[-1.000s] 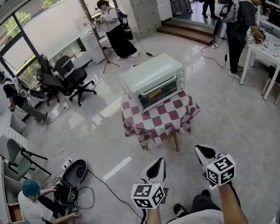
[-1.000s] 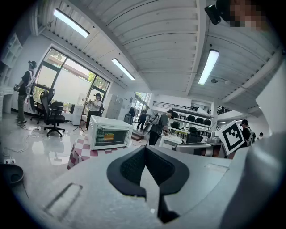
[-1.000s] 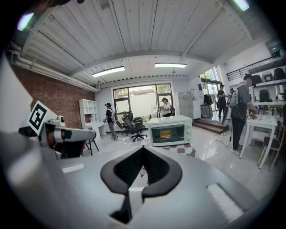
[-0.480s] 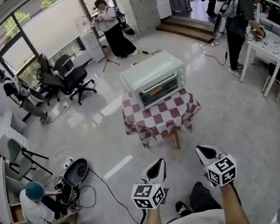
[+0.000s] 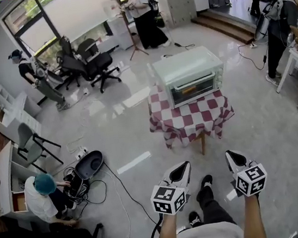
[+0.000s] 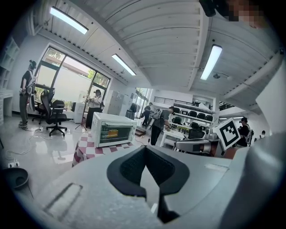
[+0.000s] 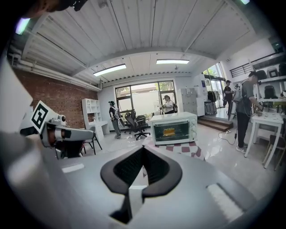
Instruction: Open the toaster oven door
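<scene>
Head view, boxy mint toaster oven (image 5: 189, 75), checkered cloth (image 5: 193, 118), left tongs (image 5: 183, 166) and right tongs (image 5: 230, 155) clenched

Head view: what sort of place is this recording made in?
Likely an open office or lab workspace, not a kitchen: the toaster oven stands on a small checkered-cloth table in the middle of a polished floor, office chairs sit by large windows, and cables trail across the floor.

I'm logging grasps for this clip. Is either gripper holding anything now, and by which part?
Nothing is held. The left gripper and right gripper both have their jaws together and empty, well short of the shut toaster oven.
</scene>
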The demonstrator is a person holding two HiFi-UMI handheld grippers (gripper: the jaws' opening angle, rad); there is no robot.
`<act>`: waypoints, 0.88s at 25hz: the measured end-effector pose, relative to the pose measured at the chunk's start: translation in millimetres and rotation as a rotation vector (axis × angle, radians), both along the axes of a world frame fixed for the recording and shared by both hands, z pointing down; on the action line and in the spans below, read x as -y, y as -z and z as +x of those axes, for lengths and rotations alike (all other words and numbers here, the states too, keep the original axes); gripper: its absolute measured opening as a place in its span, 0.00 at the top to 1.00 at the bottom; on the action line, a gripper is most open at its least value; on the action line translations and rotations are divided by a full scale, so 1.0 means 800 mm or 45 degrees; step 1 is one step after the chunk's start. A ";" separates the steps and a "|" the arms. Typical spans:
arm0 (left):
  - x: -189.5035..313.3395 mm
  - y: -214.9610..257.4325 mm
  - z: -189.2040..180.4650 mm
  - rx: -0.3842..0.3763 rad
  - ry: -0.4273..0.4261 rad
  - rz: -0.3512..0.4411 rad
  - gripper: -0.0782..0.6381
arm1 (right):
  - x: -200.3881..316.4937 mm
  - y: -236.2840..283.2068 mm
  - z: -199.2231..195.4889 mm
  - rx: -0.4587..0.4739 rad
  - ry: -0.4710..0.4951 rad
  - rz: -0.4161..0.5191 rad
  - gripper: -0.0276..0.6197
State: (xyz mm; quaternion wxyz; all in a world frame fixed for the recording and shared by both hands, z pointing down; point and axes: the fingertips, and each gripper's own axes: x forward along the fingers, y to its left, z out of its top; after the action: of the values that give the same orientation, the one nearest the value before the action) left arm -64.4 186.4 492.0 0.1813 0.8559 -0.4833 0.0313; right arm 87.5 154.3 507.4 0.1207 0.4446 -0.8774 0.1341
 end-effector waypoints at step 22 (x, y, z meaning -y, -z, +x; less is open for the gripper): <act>0.231 -0.024 -0.037 0.007 0.026 -0.050 0.89 | 0.225 -0.023 -0.031 -0.090 0.188 0.027 0.95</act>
State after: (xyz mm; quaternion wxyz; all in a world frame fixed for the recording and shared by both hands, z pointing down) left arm -93.9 1.8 511.4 0.1970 0.8471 -0.4918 0.0411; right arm 63.1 -25.4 525.5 0.1566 0.3843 -0.9043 0.0998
